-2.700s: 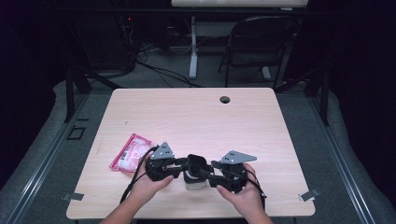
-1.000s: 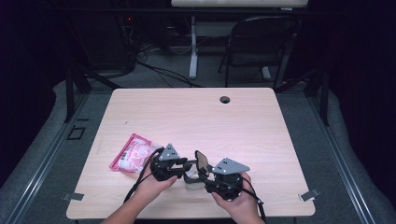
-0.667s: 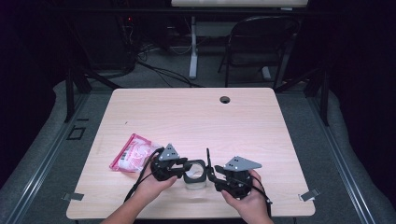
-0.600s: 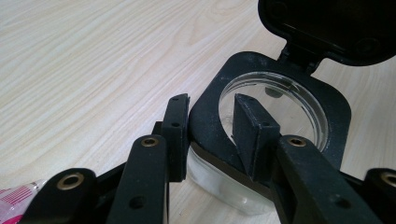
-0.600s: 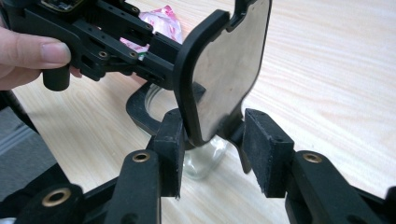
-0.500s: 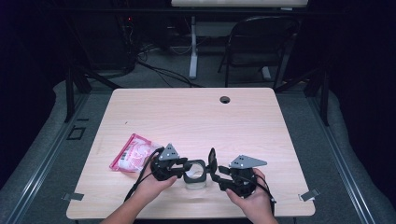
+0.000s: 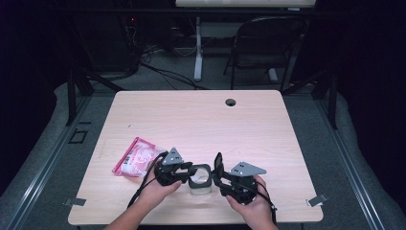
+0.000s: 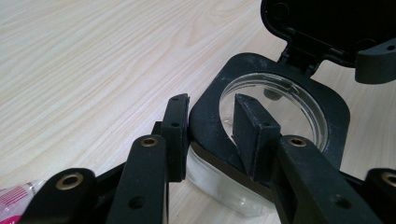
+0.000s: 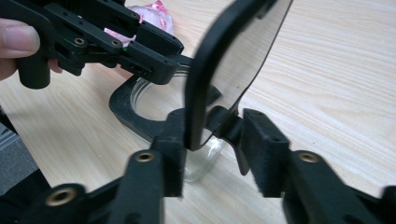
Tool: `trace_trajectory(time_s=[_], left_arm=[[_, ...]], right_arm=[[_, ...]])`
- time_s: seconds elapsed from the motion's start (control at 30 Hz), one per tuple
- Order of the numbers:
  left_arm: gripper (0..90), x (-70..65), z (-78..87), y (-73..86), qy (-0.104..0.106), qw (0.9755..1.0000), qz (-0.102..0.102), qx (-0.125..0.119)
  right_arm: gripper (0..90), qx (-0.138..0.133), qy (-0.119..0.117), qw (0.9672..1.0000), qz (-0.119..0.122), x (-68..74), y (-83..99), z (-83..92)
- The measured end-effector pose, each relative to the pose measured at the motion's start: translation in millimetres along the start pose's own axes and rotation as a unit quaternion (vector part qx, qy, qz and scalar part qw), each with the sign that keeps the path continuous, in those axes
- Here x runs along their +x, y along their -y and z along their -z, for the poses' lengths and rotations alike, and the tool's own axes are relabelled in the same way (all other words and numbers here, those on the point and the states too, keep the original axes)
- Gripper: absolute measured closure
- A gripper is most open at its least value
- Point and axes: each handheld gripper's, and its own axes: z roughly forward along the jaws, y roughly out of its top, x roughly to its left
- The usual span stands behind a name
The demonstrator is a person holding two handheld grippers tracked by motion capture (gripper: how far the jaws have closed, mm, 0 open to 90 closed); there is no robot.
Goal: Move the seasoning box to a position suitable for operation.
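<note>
A clear container [image 7: 201, 182] with a black rim [image 8: 208, 133] stands near the table's front edge. My left gripper [image 8: 211, 105] is shut on that rim from the left, one jaw outside and one inside the opening. The black hinged lid [image 9: 233, 51] stands swung up, nearly upright, on the container's right side. My right gripper [image 9: 212, 135] is shut on the lid's lower edge near the hinge. From above, the left gripper [image 7: 187, 173] and right gripper [image 7: 218, 172] face each other across the container. The inside looks empty.
A pink and white packet [image 7: 136, 157] lies flat to the left of my left hand. A round cable hole [image 7: 231, 102] sits near the table's far edge. A dark folding chair [image 7: 263, 43] stands beyond the table.
The right gripper has swung the lid up from flat over the container to upright and drawn a little to the right. The left gripper has stayed on the rim.
</note>
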Motion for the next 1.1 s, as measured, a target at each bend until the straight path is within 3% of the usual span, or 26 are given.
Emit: trace_trajectory(time_s=[0.07,0.4,0.77,0.87,1.1], left_arm=[[65.4,-1.1,-0.1,-0.1,0.003,1.0,-0.001,0.001],[63.0,-5.6,2.1,0.4,0.003,0.9999,-0.009,0.008],[59.5,-12.3,10.7,8.9,-0.006,1.0,0.001,0.004],[58.2,-12.6,12.1,10.6,-0.007,1.0,0.007,0.002],[54.9,-13.8,15.2,15.7,-0.014,0.9996,0.021,-0.015]], right_arm=[[71.6,0.001,-0.001,1.0,0.0,0.3,-0.5,0.5],[77.8,-0.001,-0.01,0.9997,-0.022,-10.0,-1.4,-0.8],[84.6,-0.003,-0.025,0.9987,-0.045,-18.2,-11.3,-15.7],[85.0,0.001,-0.028,0.9988,-0.041,-19.1,-14.3,-19.1],[84.2,-0.004,-0.043,0.9972,-0.06,-26.7,-23.4,-32.4]])
